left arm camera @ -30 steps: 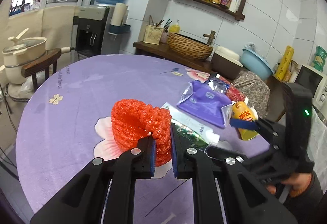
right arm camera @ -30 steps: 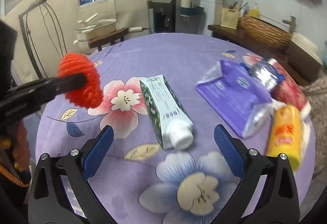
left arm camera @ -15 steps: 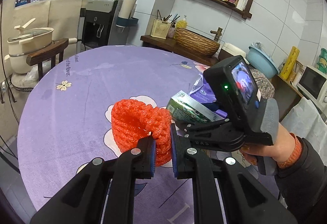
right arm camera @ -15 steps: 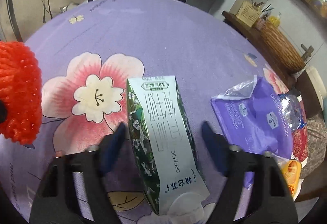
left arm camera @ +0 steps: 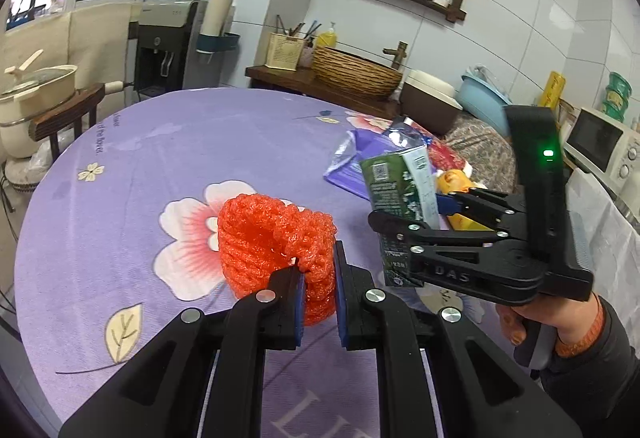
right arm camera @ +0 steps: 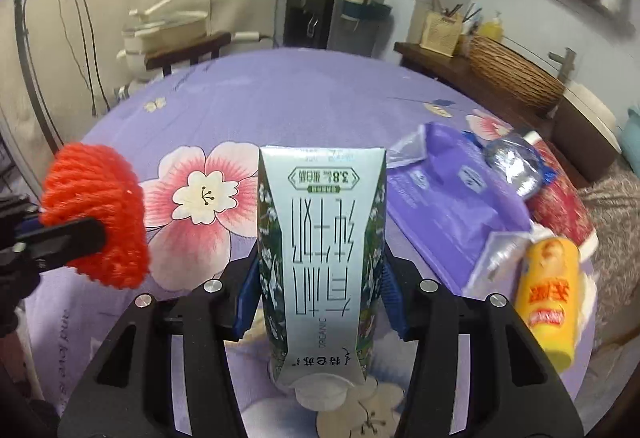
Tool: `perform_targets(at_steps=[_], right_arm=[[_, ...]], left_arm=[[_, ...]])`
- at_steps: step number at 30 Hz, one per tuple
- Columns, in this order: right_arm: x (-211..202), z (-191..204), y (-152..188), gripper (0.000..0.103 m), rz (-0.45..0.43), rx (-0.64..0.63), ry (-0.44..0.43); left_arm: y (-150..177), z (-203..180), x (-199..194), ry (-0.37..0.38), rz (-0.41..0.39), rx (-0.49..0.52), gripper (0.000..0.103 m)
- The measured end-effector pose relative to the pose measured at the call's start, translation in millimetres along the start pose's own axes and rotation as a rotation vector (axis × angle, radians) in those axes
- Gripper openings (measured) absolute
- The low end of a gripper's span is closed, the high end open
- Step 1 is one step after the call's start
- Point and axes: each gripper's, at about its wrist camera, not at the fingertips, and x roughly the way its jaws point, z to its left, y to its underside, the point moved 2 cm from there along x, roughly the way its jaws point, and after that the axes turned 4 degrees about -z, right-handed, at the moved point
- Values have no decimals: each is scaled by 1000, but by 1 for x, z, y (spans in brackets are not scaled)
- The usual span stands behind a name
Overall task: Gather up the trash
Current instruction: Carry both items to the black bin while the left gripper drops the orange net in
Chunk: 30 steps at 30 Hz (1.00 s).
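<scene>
A: Left wrist view first: the widest thing we see is the round table [left arm camera: 168, 142] in its purple cloth with pink and white flowers, spreading out ahead of both our tongs.

B: Next in size, beyond our right gripper [right arm camera: 318, 290] and to its right, lies a flat purple plastic bag [right arm camera: 452, 206] with a clear crinkled edge. A silvery-blue wrapper [right arm camera: 516, 166] sits on its far side, against a red patterned packet [right arm camera: 560, 206].

A: Then the milk carton [right arm camera: 320, 258]. What do we make of it?

B: We see a tall green carton with white blossoms on its sides and a pale front panel printed with characters and the word ORGANIC. Its white round cap points back at our camera, its flat sealed end away from us. It sits right between our right gripper's blue pads [right arm camera: 246, 298], whose jaws are closing on it; both pads already press its sides.

A: From the left wrist the same carton [left arm camera: 400, 194] stands tilted off the cloth, to the right of our left gripper [left arm camera: 318, 290].

B: And the left gripper?

A: We have it clamped tight on the orange foam net [left arm camera: 276, 242], a ribbed, puffy sleeve bulging forward from our pads.

B: Smallest, a yellow bottle [right arm camera: 548, 294] lies on its side just right of our right fingers.
</scene>
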Motion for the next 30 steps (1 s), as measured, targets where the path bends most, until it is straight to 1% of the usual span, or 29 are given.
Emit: perform_targets(at_steps=[5,9,12,14,18,21,23,24,25,26,28,30], right_arm=[[-52,-19,24,52,-92,81,36],[-91,-38,50,52,-140,158,81],[-121,-58,74,52,-165,225,134],[-140,-73,93,52,-181,269,184],[-172,-106,135,52,-182,351,319],[-193,-132,173,52,-164,415,427],[-208,-152,202,52,-145,475,499],[-213,-160,212,52,-138,498,521],[-220,-171,229,52,-126,533,560],[-225,-178,241,52,-116,557,591],[-237,-194,268,52,-91,605,650],[-246,-202,288,52,-78,648,678]], left_arm=[[4,-29,1,52,12,44,12],[9,-61,4,109,23,93,12],[14,-87,9,161,41,130,12],[20,-107,13,205,58,154,12],[31,-161,23,307,90,241,12],[42,-200,30,387,119,307,12],[51,-229,34,457,148,346,12],[58,-246,38,491,167,371,12],[62,-258,41,515,184,388,12],[69,-275,46,552,215,405,12],[81,-299,56,608,276,411,12],[95,-325,71,649,347,413,12]])
